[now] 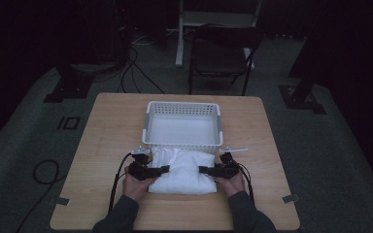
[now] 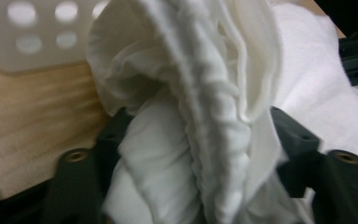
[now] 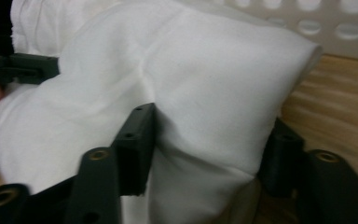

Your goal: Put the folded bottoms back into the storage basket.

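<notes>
A folded white cloth bundle [image 1: 182, 170] lies on the wooden table [image 1: 111, 126], just in front of a white perforated basket [image 1: 182, 104]. My left gripper [image 1: 164, 169] is at the bundle's left end and my right gripper [image 1: 203, 170] at its right end, both pointing inward. In the left gripper view the bunched cloth [image 2: 191, 116] is squeezed between the two black jaws of the left gripper [image 2: 193, 135]. In the right gripper view a thick fold of the cloth [image 3: 191, 70] is pinched between the jaws of the right gripper [image 3: 209, 135]. The basket holds nothing.
The basket wall [image 2: 37, 37] stands close behind the cloth. A dark chair [image 1: 221, 53] and a white stand are on the floor beyond the table's far edge. Cables trail on the floor at the left. Bare tabletop lies to either side of the basket.
</notes>
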A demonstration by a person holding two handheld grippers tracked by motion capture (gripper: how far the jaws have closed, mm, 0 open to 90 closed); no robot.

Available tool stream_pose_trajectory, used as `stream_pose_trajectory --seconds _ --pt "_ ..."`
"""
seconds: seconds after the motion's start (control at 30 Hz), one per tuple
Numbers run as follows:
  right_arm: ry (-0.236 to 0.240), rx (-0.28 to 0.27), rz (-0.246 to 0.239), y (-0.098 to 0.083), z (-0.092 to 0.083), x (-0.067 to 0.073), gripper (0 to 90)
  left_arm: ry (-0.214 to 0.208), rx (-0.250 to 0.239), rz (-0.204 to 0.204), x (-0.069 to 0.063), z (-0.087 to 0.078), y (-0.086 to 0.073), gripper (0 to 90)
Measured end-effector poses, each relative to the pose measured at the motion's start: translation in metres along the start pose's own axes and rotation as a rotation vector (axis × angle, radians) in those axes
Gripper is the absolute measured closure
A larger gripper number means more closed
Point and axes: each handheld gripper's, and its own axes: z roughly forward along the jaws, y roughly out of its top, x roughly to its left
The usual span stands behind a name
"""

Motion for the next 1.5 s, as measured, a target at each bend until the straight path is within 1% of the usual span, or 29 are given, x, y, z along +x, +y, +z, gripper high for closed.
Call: stream_pose_trajectory --seconds 0.07,0.1,0.13,0.2,0.23,0.27,0.3,0.33,0.43,0.53,0.63,0.77,0.87,1.0,1.1,1.17,1.23,1.37,1.5 --pt "0.022 -0.006 -0.006 0.0 -0.001 -0.001 58.5 0.032 -0.016 0.029 -0.007 -0.002 -0.001 44.2" --pt "0.029 -0.012 -0.016 0.0 -0.003 -0.001 62.1 0.049 -0.021 0.045 -0.01 -0.003 -0.002 46.5" --pt "0.026 -0.018 -0.037 -0.001 -0.004 0.001 64.6 0.06 -0.028 0.057 -0.012 -0.004 -0.002 48.3" --pt "-0.009 -0.028 -0.088 -0.002 -0.006 0.008 67.2 0.089 -0.034 0.084 -0.017 -0.005 -0.003 50.9" --pt "-0.009 -0.028 -0.088 -0.002 -0.006 0.008 67.2 0.089 -0.034 0.084 -0.017 -0.005 -0.003 51.8" --pt "-0.034 -0.034 -0.118 -0.003 -0.006 0.012 68.0 0.12 -0.041 0.113 -0.023 -0.007 -0.004 51.8" --pt "-0.083 -0.042 -0.174 -0.005 -0.008 0.021 68.8 0.13 -0.043 0.125 -0.026 -0.008 -0.004 53.2" --pt "-0.1 -0.045 -0.195 -0.006 -0.008 0.024 69.0 0.143 -0.046 0.141 -0.029 -0.009 -0.005 53.5" --pt "-0.159 -0.057 -0.269 -0.009 -0.011 0.036 69.5 0.166 -0.06 0.165 -0.035 -0.012 -0.007 54.1" --pt "-0.2 -0.07 -0.331 -0.013 -0.013 0.044 69.7 0.185 -0.072 0.193 -0.041 -0.016 -0.009 54.3" --pt "-0.218 -0.092 -0.379 -0.015 -0.017 0.05 69.8 0.2 -0.08 0.215 -0.047 -0.02 -0.01 54.6" --pt "-0.229 -0.111 -0.406 -0.016 -0.02 0.054 69.9 0.215 -0.097 0.226 -0.052 -0.025 -0.012 54.8" --pt "-0.228 -0.115 -0.411 -0.016 -0.022 0.055 70.0 0.221 -0.106 0.243 -0.057 -0.028 -0.012 55.3" --pt "-0.23 -0.116 -0.411 -0.016 -0.026 0.058 70.4 0.209 -0.105 0.248 -0.06 -0.033 -0.011 56.1" --pt "-0.228 -0.126 -0.419 -0.015 -0.028 0.061 70.5 0.206 -0.117 0.245 -0.061 -0.035 -0.011 56.6" --pt "-0.218 -0.134 -0.412 -0.015 -0.03 0.062 70.6 0.205 -0.124 0.244 -0.062 -0.037 -0.011 56.9" --pt "-0.221 -0.14 -0.415 -0.014 -0.031 0.064 70.7 0.202 -0.133 0.239 -0.063 -0.039 -0.01 57.4" --pt "-0.226 -0.154 -0.419 -0.013 -0.035 0.066 70.8 0.205 -0.146 0.251 -0.069 -0.042 -0.009 58.1" --pt "-0.222 -0.172 -0.426 -0.011 -0.04 0.069 70.9 0.197 -0.164 0.262 -0.072 -0.048 -0.007 58.4"
